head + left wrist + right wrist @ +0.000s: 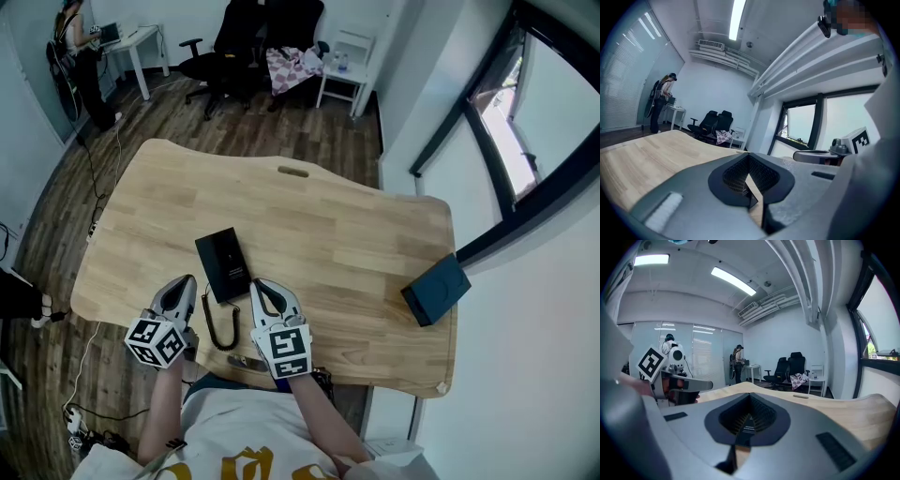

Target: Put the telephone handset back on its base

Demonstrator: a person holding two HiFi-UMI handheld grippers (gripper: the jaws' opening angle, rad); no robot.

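Observation:
A black telephone (222,264) lies flat on the wooden desk (319,234), and its coiled cord (222,323) runs toward the near edge. I cannot tell the handset apart from the base. My left gripper (187,282) hovers just left of the phone, shut and empty. My right gripper (260,285) sits just right of it, jaws together with nothing held. In the left gripper view the left gripper (750,155) points level over the desk. Through the window between the closed jaws of the right gripper (750,398) shows a dark, labelled surface, probably the phone (748,427).
A dark blue box (436,289) stands near the desk's right edge. A cable slot (292,172) is cut at the far edge. Office chairs (253,42) and a small white table (342,75) stand behind the desk. A person (80,56) stands at the far left.

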